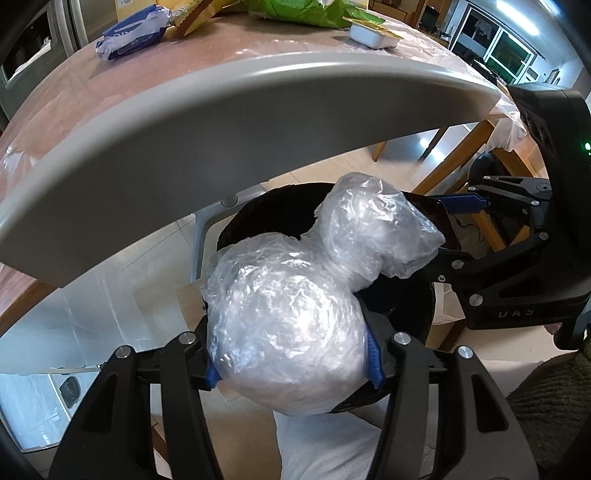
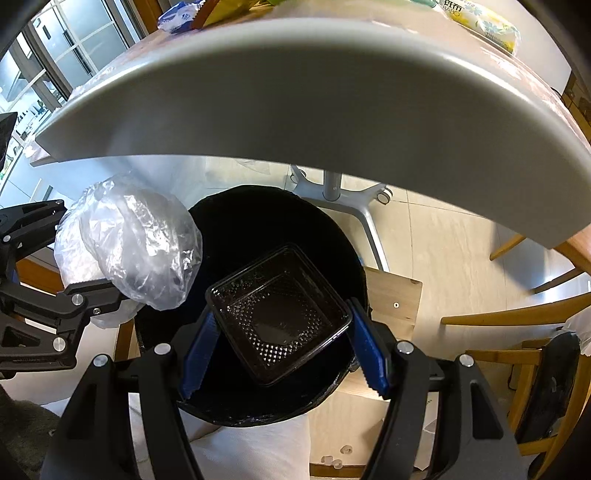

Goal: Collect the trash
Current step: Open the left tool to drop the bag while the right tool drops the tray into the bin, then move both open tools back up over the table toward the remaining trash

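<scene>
1. The left claw (image 1: 291,354), at the bottom centre of the left wrist view, is clamped on a crumpled clear plastic bag (image 1: 295,317); its blue pads (image 1: 373,358) press into the bag's sides.
2. The bag bulges upward past the pads, its upper lobe reaching over the rim of a black trash bin (image 1: 258,210) in the middle of the frame.
3. The right claw (image 2: 279,332), at the bottom centre of the right wrist view, is clamped on a black plastic tray (image 2: 277,314), one blue pad (image 2: 199,350) at each side of it.
4. The tray hangs tilted above the bin's dark opening (image 2: 258,221).
5. In the same view the bag (image 2: 129,243) shows at the left, at the bin's edge.
6. A grey desk edge (image 1: 166,147) arches across the upper half of both views.
7. On the desk, upper left of the left wrist view, lies a blue packet (image 1: 129,37); a white container (image 1: 373,35) sits near the top centre.
</scene>
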Action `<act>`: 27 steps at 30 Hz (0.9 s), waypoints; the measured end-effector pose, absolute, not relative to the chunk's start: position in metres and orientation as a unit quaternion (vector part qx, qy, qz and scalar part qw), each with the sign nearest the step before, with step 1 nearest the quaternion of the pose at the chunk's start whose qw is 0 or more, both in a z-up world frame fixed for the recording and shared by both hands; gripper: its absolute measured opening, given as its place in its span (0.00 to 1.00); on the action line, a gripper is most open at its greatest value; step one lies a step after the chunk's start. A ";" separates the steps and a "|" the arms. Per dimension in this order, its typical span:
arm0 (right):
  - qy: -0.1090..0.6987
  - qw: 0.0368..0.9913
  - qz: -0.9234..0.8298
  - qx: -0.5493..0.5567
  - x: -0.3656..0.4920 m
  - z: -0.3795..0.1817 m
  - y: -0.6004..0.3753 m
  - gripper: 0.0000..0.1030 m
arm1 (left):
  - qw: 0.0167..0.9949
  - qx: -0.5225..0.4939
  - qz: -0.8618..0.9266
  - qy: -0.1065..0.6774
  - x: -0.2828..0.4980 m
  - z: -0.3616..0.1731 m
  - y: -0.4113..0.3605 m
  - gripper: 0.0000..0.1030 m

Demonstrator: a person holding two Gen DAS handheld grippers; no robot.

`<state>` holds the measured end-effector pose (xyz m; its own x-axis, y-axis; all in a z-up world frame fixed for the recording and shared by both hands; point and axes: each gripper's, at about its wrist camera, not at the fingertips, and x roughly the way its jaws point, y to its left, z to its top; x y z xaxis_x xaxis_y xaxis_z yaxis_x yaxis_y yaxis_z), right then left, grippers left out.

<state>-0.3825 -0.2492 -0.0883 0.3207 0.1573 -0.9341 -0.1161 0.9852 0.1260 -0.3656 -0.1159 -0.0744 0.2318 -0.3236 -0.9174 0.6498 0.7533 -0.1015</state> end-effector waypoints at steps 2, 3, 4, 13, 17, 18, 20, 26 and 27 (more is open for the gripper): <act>0.577 0.812 0.084 0.017 -0.382 -0.088 -0.249 0.64 | 0.769 0.154 -0.316 0.533 -0.366 -0.075 -0.117 0.55; 0.577 0.812 0.083 0.017 -0.382 -0.089 -0.249 0.64 | 0.769 0.154 -0.316 0.534 -0.366 -0.076 -0.117 0.55; 0.577 0.812 0.082 0.017 -0.382 -0.089 -0.248 0.64 | 0.769 0.154 -0.316 0.533 -0.367 -0.076 -0.117 0.55; 0.574 0.815 0.075 0.029 -0.384 -0.084 -0.255 0.80 | 0.779 0.151 -0.323 0.517 -0.365 -0.062 -0.118 0.82; 0.573 0.815 0.074 0.035 -0.386 -0.080 -0.259 0.80 | 0.780 0.146 -0.321 0.517 -0.364 -0.058 -0.116 0.83; 0.572 0.816 0.073 0.034 -0.387 -0.078 -0.260 0.80 | 0.780 0.145 -0.321 0.518 -0.364 -0.058 -0.115 0.83; 0.568 0.819 0.071 0.031 -0.388 -0.073 -0.261 0.80 | 0.779 0.144 -0.321 0.519 -0.364 -0.056 -0.112 0.83; 0.546 0.835 0.068 0.005 -0.402 -0.044 -0.263 0.80 | 0.780 0.145 -0.320 0.517 -0.366 -0.045 -0.099 0.83; 0.539 0.840 0.068 -0.002 -0.406 -0.035 -0.265 0.80 | 0.781 0.145 -0.321 0.515 -0.368 -0.041 -0.098 0.83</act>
